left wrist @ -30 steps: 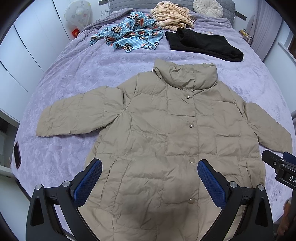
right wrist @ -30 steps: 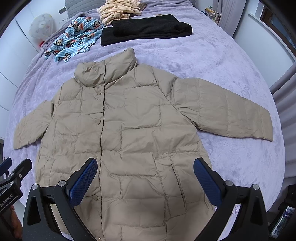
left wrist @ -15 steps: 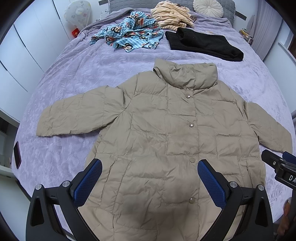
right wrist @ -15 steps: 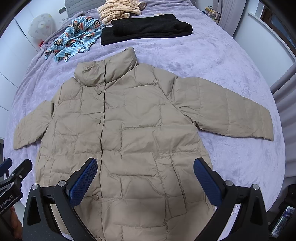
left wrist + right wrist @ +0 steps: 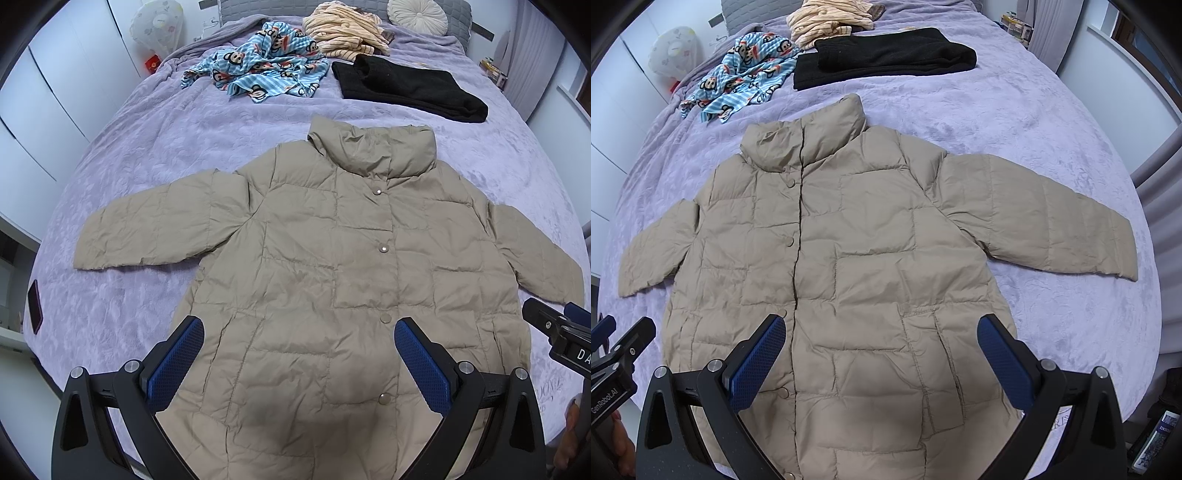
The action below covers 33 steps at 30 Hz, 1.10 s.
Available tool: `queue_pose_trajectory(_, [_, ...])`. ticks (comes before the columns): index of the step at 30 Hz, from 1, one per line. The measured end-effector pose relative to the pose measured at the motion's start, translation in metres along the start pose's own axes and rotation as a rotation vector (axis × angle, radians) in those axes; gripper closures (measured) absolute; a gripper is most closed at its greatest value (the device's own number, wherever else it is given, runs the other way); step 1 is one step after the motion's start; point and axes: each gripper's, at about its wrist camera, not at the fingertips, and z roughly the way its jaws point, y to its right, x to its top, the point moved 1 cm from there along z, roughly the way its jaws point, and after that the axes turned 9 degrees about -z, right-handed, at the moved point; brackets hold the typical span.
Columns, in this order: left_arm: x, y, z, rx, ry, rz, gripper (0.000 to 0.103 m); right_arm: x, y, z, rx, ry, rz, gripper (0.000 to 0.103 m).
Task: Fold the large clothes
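Starting layout for folding a large garment. A beige quilted down jacket (image 5: pixel 332 266) lies face up on the lavender bedspread (image 5: pixel 155 147), its hem at the near edge of the bed and its stand-up collar (image 5: pixel 373 151) pointing toward the headboard. The snap placket (image 5: pixel 384 249) is closed, which keeps the two front panels from sliding apart when the sides are turned in. Both sleeves are spread outward: one sleeve (image 5: pixel 155 225) reaches toward the bed's left edge, the other sleeve (image 5: pixel 1045 218) toward its right edge, so each can be laid across the body in a single move.

The left gripper (image 5: pixel 299 365) hangs above the hem on the left half of the jacket, jaws spread wide and holding nothing. The right gripper (image 5: pixel 881 363) hangs above the hem on the right half, likewise spread and empty. Neither touches the fabric as far as can be seen. Each gripper's side shows at the margin of the other's view, so the two tools stand side by side at the bed's near edge.

Toward the far edge, well apart from the jacket, lie a monkey-print blue garment (image 5: pixel 266 74), a striped cream garment (image 5: pixel 343 33) and a folded black garment (image 5: pixel 406 90); a round cushion (image 5: pixel 417 14) rests by the headboard. The open bedspread around the jacket leaves room for folding. No fold is yet made.
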Motion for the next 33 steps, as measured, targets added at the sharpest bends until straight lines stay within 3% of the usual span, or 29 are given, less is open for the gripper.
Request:
queue_pose_trajectory(9, [-0.0005,-0.0019,0.0002,0.002,0.013,-0.003,0.0,0.0013,-0.0013,0.001,0.001,0.0,-0.001,0.0])
queue_pose_trajectory(14, [-0.0008,-0.0025,0.001,-0.046,-0.002,-0.023,0.0,0.001,-0.0005,0.0006,0.001,-0.001,-0.002,0.0])
queue_pose_trajectory(33, [-0.0027,0.0008,0.0029,-0.003,-0.09,-0.006,0.0,-0.0014,-0.0091,0.0071,0.018,-0.005,-0.009,0.0])
